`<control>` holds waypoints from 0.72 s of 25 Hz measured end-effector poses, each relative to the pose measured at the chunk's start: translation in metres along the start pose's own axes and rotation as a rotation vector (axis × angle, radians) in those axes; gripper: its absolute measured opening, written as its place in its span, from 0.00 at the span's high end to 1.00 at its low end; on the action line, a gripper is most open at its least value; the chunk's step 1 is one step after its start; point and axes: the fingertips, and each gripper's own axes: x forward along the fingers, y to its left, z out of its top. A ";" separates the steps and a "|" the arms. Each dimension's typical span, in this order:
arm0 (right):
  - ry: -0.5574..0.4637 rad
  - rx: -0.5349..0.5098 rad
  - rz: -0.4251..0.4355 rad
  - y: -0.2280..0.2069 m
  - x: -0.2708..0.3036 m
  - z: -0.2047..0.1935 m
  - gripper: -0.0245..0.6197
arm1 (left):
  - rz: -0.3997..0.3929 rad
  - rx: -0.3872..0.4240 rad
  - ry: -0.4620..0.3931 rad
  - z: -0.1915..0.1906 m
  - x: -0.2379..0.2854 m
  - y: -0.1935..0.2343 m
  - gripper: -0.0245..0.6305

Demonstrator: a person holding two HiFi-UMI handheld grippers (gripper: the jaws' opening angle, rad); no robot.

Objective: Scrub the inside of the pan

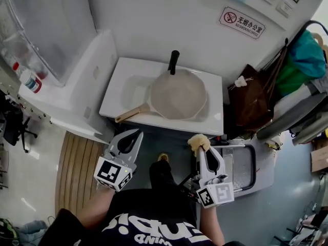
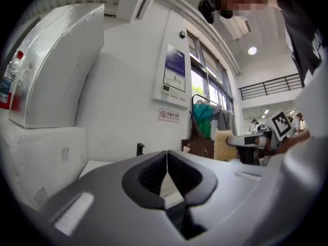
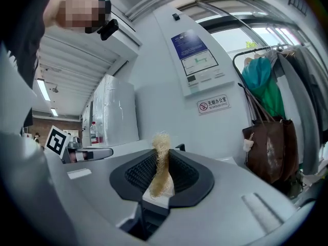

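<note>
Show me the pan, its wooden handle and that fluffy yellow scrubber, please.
pan (image 1: 179, 95): head view, on its pale inner bottom.
wooden handle (image 1: 132, 114): head view, midway along the handle.
scrubber (image 1: 198, 142): head view, on the tuft sticking out past the jaw tips.

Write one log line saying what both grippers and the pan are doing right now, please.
left gripper: jaws shut, empty | right gripper: jaws shut on scrubber | pan: in sink, untouched | scrubbing: not started
</note>
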 end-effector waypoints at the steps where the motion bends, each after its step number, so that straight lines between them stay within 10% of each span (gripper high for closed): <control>1: 0.000 -0.001 0.012 -0.006 0.009 0.004 0.85 | 0.009 0.003 -0.005 0.004 0.011 0.004 0.97; 18: -0.019 -0.005 0.121 -0.100 0.133 0.045 0.85 | 0.119 0.040 -0.067 0.052 0.148 0.052 0.97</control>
